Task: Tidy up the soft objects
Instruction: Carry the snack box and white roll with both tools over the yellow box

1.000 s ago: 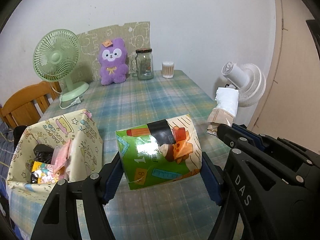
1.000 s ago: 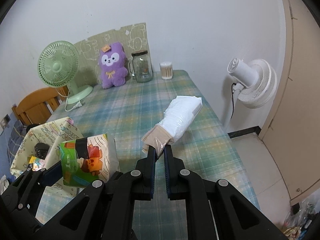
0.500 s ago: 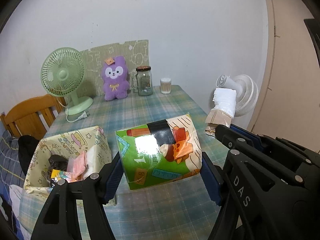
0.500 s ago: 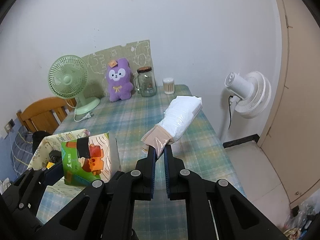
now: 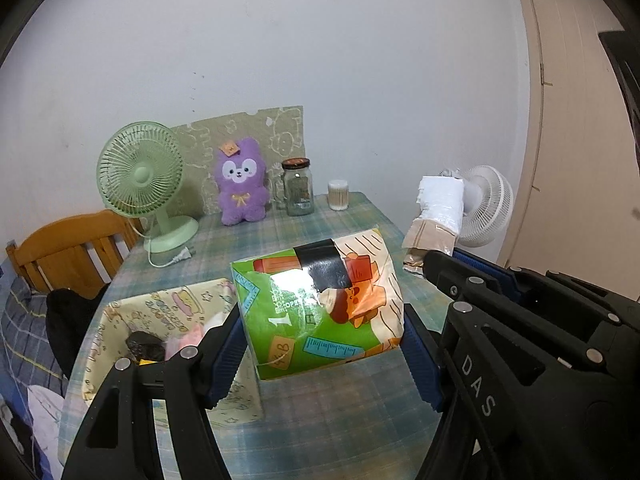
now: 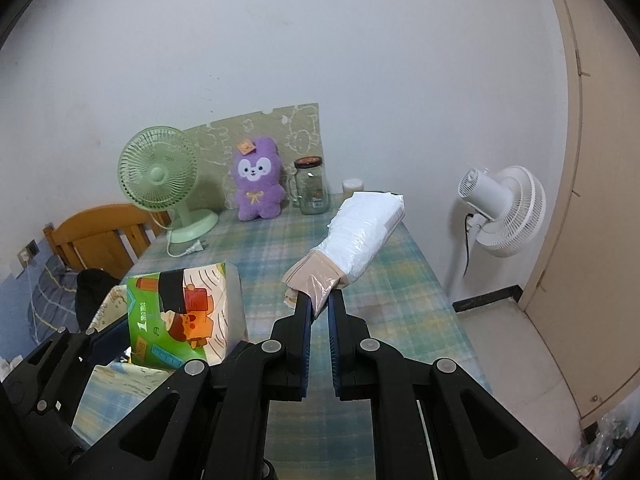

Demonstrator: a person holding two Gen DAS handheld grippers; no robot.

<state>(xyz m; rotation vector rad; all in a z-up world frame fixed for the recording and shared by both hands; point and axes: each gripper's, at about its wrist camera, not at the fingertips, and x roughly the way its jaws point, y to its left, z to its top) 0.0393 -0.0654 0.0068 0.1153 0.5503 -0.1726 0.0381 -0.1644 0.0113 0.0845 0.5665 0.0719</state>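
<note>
My left gripper [image 5: 322, 344] is shut on a green and orange tissue pack [image 5: 320, 304] and holds it in the air above the checked table, beside the yellow fabric basket [image 5: 120, 320]. The pack also shows in the right wrist view [image 6: 184, 312]. My right gripper [image 6: 320, 304] is shut on the tan end of a white plastic-wrapped pack [image 6: 360, 232], held up over the table; it also shows in the left wrist view [image 5: 436, 216]. A purple plush toy [image 6: 258, 180] sits at the table's far edge.
A green desk fan [image 5: 144, 176], a glass jar [image 5: 298, 192] and a cotton swab tub [image 5: 338, 196] stand along the back wall. A wooden chair [image 5: 68, 252] is at the left. A white floor fan [image 6: 504, 208] stands right of the table. The basket holds several small items.
Both grippers have risen and pulled back from the table with their packs still held. The basket and back-wall objects now appear lower and farther away.
</note>
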